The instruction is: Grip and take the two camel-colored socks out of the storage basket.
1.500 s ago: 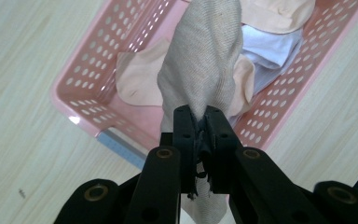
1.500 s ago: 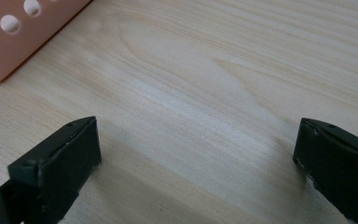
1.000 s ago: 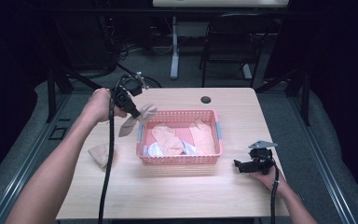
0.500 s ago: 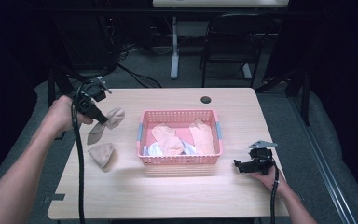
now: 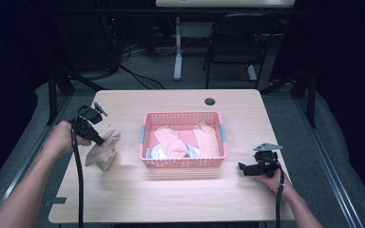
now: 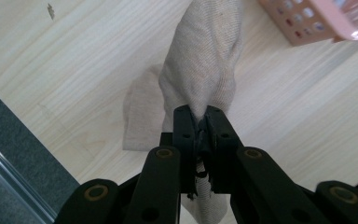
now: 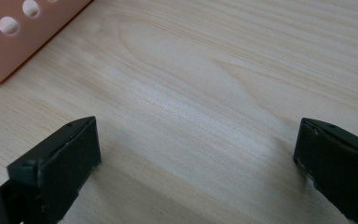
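A pink plastic basket (image 5: 147, 136) stands mid-table with several beige and white socks (image 5: 171, 141) inside. Left of it, my left gripper (image 5: 100, 140) is shut on a beige sock (image 5: 110, 137), which hangs down onto another beige sock (image 5: 97, 156) lying on the table. In the left gripper view the held sock (image 6: 207, 65) is pinched between the jaws, the other sock (image 6: 142, 116) under it, and the basket's corner (image 6: 317, 25) is at the upper right. My right gripper (image 5: 242, 167) rests open on the table right of the basket, with nothing between its fingers (image 7: 58, 163).
The wooden table (image 5: 180, 199) has a black cable grommet (image 5: 210, 101) at its back edge. A chair (image 5: 240, 42) and a desk leg (image 5: 177, 47) stand on the floor behind. The basket's corner (image 7: 0, 42) lies close ahead of the right gripper.
My left gripper has carried the beige sock from beside the basket leftward and down, onto the sock lying on the table. The right gripper has stayed still.
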The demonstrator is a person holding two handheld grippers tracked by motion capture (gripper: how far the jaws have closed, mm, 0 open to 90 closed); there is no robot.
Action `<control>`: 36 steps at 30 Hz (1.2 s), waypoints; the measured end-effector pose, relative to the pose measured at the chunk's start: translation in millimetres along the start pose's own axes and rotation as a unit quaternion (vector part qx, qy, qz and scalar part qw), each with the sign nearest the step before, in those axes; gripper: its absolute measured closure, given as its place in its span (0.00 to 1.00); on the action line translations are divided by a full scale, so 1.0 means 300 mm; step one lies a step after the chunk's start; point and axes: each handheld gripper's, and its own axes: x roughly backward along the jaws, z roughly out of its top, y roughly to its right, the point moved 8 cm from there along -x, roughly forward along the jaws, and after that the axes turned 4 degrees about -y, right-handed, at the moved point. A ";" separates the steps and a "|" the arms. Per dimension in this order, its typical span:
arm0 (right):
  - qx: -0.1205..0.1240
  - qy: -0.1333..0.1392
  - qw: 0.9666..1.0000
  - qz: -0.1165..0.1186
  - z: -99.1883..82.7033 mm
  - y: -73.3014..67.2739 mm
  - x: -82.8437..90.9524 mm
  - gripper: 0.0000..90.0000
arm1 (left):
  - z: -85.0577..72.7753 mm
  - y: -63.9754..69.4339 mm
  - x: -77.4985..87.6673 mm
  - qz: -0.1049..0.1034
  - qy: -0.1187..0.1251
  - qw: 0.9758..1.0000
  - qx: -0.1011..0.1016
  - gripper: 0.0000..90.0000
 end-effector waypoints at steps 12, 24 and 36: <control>0.000 0.000 1.000 0.000 0.000 0.000 0.000 0.00 | -0.011 -0.017 -0.186 -0.011 -0.010 0.999 0.030 0.93; 0.000 0.000 1.000 0.000 0.000 0.000 0.000 0.00 | -0.030 -0.028 -0.322 -0.032 -0.006 0.997 0.064 0.86; 0.000 0.000 1.000 0.000 0.000 0.000 0.000 0.00 | -0.071 0.031 -0.165 0.019 0.047 0.995 0.082 0.16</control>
